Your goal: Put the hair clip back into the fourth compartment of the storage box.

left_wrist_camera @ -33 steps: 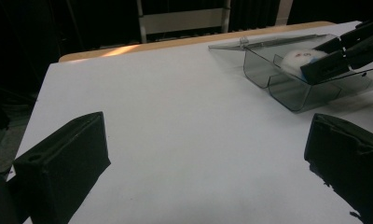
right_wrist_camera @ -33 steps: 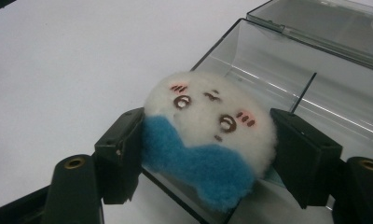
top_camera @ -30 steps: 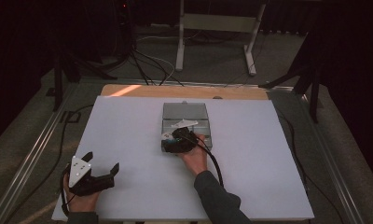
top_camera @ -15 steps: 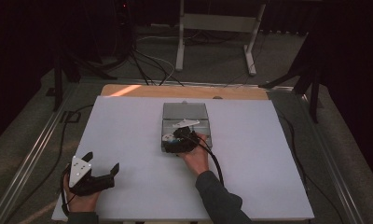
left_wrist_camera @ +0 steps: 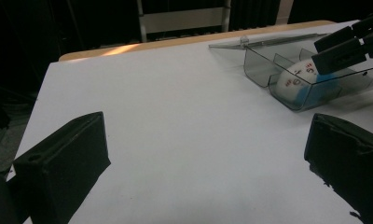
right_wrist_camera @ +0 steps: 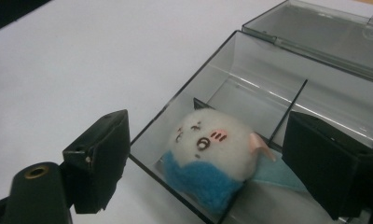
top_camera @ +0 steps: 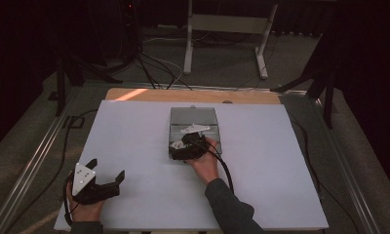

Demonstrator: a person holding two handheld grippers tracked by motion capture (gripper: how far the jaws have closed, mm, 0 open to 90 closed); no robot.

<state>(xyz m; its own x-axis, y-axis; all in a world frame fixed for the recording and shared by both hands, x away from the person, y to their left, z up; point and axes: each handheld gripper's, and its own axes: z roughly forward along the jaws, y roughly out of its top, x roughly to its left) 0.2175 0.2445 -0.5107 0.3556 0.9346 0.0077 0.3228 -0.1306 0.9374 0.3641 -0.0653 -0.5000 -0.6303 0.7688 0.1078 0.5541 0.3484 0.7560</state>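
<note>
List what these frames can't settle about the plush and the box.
- Plush toy lower body: cut off by the right gripper view's bottom edge.
- Plush in the high view: mostly hidden under the right hand-held gripper.
- Clear box far end: cut off by the left gripper view's right edge.

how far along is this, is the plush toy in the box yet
Done: the plush toy lies in a corner compartment of the clear box, whose lid is open. In hand: the right gripper sits over the toy; its jaws have just been opening and stand apart from it, so the release looks finished. Left: probably withdrawing and closing the lid. The left gripper rests open.
</note>
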